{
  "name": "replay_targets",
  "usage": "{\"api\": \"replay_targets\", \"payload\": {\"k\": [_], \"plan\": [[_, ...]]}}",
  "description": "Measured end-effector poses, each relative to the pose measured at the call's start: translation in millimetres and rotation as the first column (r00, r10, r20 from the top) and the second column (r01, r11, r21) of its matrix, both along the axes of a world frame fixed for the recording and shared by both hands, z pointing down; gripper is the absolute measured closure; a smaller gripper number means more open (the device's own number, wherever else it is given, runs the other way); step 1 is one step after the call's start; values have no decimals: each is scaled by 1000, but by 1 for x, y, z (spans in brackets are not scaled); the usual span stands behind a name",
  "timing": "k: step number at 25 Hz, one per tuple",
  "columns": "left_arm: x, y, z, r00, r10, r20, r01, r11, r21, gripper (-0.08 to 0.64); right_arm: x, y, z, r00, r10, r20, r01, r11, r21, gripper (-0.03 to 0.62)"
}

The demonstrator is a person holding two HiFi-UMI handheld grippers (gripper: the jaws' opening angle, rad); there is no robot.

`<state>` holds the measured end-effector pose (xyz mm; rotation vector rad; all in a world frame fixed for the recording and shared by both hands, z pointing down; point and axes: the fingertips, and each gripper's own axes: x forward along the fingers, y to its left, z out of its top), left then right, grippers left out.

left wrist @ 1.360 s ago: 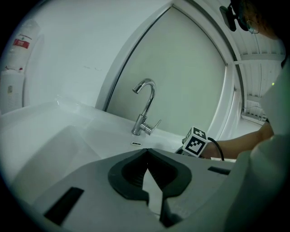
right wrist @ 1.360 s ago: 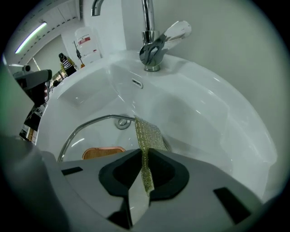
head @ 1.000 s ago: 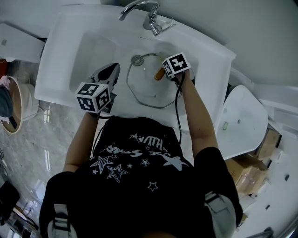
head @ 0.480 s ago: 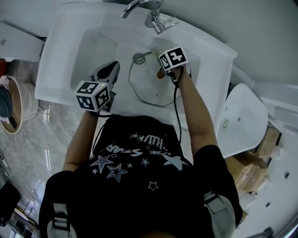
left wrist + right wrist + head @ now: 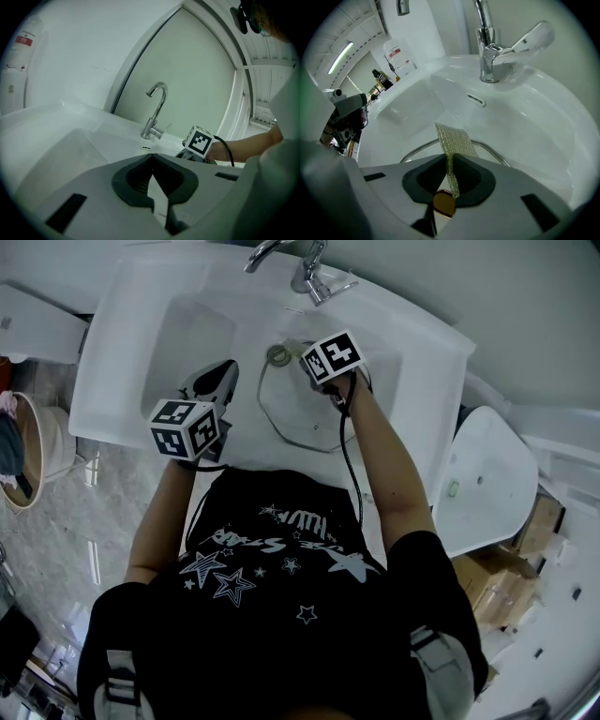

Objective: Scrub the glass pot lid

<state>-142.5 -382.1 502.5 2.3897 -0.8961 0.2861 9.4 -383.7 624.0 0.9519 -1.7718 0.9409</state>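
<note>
The scouring pad (image 5: pixel 452 140) is pinched edge-on between the closed jaws of the right gripper (image 5: pixel 449 158), and most of it stands out ahead of the tips. It could therefore be folded over, or dragged out of the grip, if it is pressed hard across the glass. The glass pot lid (image 5: pixel 298 418) lies loose in the sink (image 5: pixel 412 371) directly beneath that gripper, with its knob (image 5: pixel 443 202) just below the jaws and its metal rim curving ahead of them. Nothing is seen to brace it, so it could be pushed sideways or spun against the basin wall, and the knob could be struck by the jaw bodies. The left gripper (image 5: pixel 151 158) is clenched on nothing and is held apart from the lid, which lies to its right; it is pointed toward the faucet (image 5: pixel 157 112). The right forearm is stretched forward over the basin, with its gripper tipped downward toward the lid.
</note>
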Motion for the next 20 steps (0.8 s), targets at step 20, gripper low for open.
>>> {"api": "replay_targets", "payload": {"k": [20], "plan": [[1,47,-14,993,-108,43,107,994,14,551,-55,63,-21,960,-253,123,250,967,42,538]]}}
